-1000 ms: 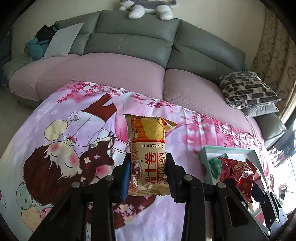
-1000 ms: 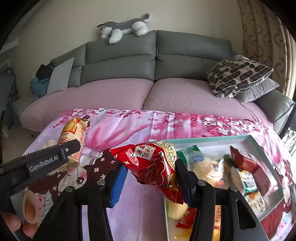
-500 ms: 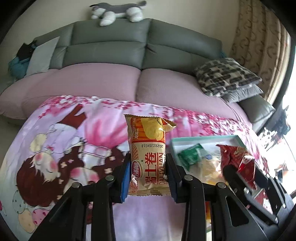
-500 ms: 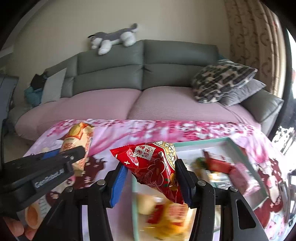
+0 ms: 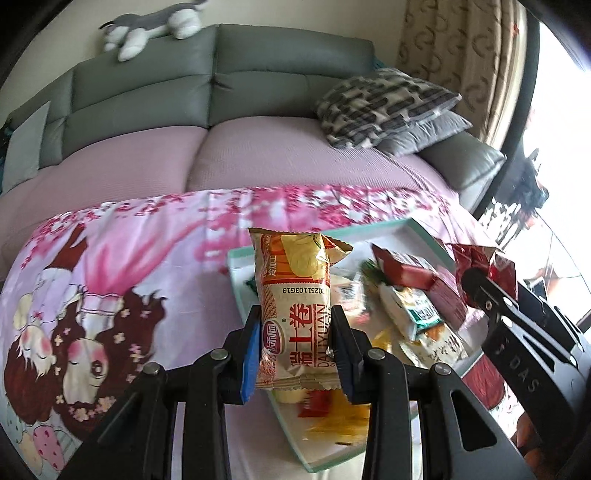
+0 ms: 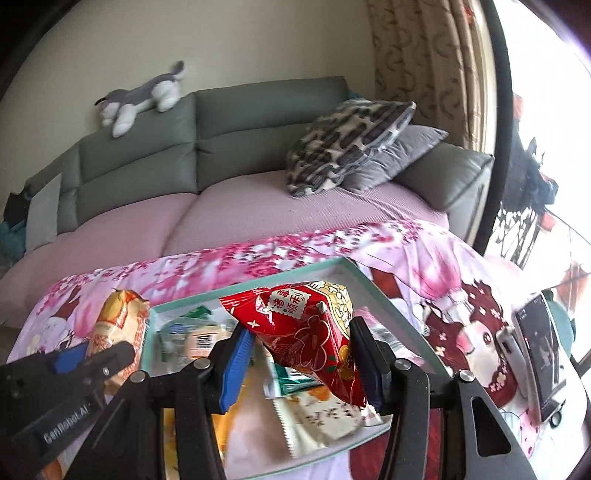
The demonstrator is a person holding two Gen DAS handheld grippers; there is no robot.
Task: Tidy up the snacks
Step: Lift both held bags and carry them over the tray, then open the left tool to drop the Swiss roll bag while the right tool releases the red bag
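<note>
My left gripper [image 5: 295,332] is shut on an orange egg-roll snack packet [image 5: 295,310], held upright above the left part of a teal-rimmed tray [image 5: 236,280]. My right gripper [image 6: 303,354] is shut on a red snack bag [image 6: 306,328], held above the same tray [image 6: 373,288]. The tray holds several snack packets, among them a red box [image 5: 413,273] and a green-and-white packet [image 5: 410,310]. The left gripper with its orange packet [image 6: 118,325] shows at the left of the right wrist view. The right gripper's red bag [image 5: 480,266] shows at the right of the left wrist view.
The tray lies on a table covered by a pink cartoon cloth [image 5: 110,266]. A sofa [image 5: 258,155] with patterned pillows [image 5: 380,103] and a plush dog [image 5: 151,22] stands behind. A phone on a stand [image 6: 539,354] sits at the table's right end.
Both grippers have moved to the right with their packets, from over the cloth to over the tray. Both grips are unchanged.
</note>
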